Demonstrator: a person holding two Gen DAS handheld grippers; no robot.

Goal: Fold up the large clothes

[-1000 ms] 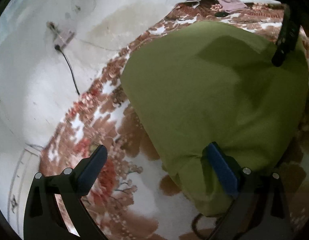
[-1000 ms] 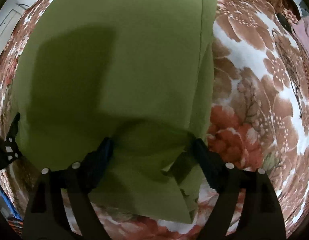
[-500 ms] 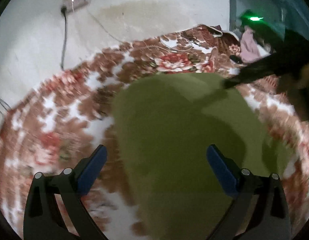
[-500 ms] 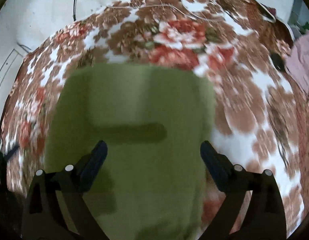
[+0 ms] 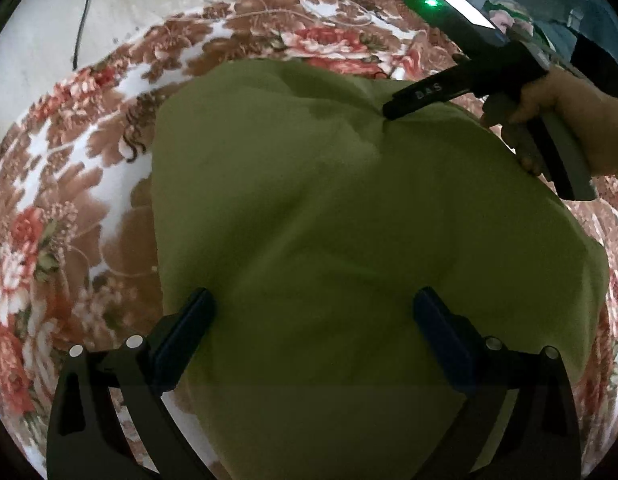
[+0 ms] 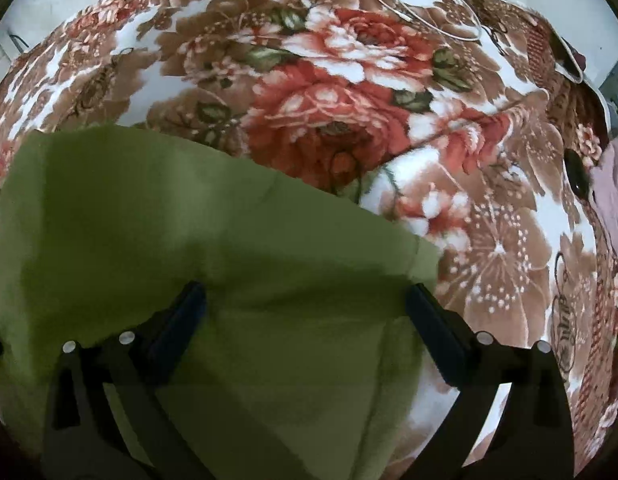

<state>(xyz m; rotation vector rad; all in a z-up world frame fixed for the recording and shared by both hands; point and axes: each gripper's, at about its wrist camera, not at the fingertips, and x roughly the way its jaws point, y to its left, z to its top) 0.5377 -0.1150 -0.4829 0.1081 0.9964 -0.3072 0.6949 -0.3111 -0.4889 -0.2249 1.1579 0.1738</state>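
A folded olive-green garment (image 5: 329, 200) lies flat on a floral blanket (image 5: 69, 200). My left gripper (image 5: 313, 300) hovers open over its near part, fingers wide apart and nothing pinched. In the left wrist view a hand (image 5: 569, 120) holds my right gripper (image 5: 393, 110), one fingertip down at the garment's far right, where creases gather. In the right wrist view my right gripper (image 6: 305, 292) spans the green garment (image 6: 189, 220) near its right edge. Its jaws are opening, and the cloth lies below them ungripped.
The floral blanket (image 6: 349, 100) extends beyond the garment on all sides. A white cable (image 6: 429, 20) loops at the blanket's far side. A pink garment (image 6: 613, 196) and a small dark object (image 6: 577, 176) lie at the right. A pale wall with a black cord (image 5: 85, 8) is behind.
The right gripper let go of the green fold it had between its fingers and spread wider. Both grippers swung across the garment; the left one rolled and now faces the cloth squarely.
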